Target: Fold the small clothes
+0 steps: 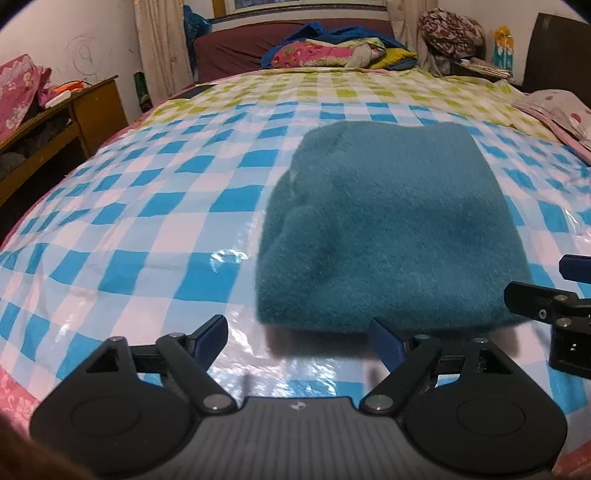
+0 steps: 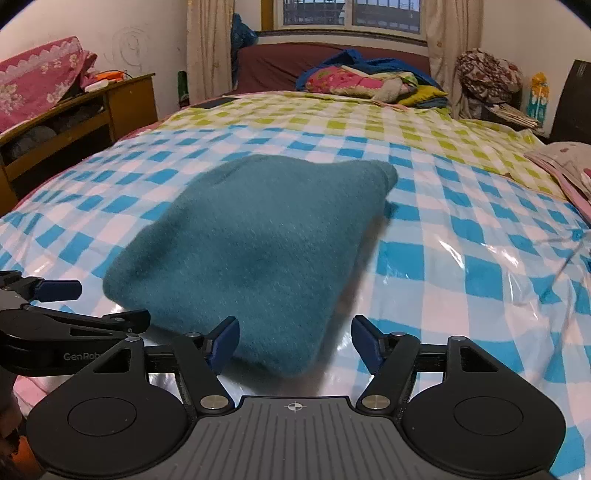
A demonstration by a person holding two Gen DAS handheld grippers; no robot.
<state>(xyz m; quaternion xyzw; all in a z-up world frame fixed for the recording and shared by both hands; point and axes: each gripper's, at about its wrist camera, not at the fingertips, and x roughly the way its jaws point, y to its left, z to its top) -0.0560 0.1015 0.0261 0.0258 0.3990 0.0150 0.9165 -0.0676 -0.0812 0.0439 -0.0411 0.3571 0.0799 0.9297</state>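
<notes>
Indoor light is kinda dim and warm, colours a bit oversaturated. The clear plastic sheet (image 1: 229,258) over the checked cover throws white glare patches in both views, strongest near the bottom. The teal folded garment (image 2: 258,240) looks soft and smeared at its near edge, with a fuzzy dark shadow underneath. Heavy fisheye bulge bends the bed, and the corners vignette to black. The window (image 2: 351,16) at the back looks dusky

Teal fuzzy knit garment (image 1: 388,221), folded compact, flat on checkered bed cover (image 1: 147,206).
</notes>
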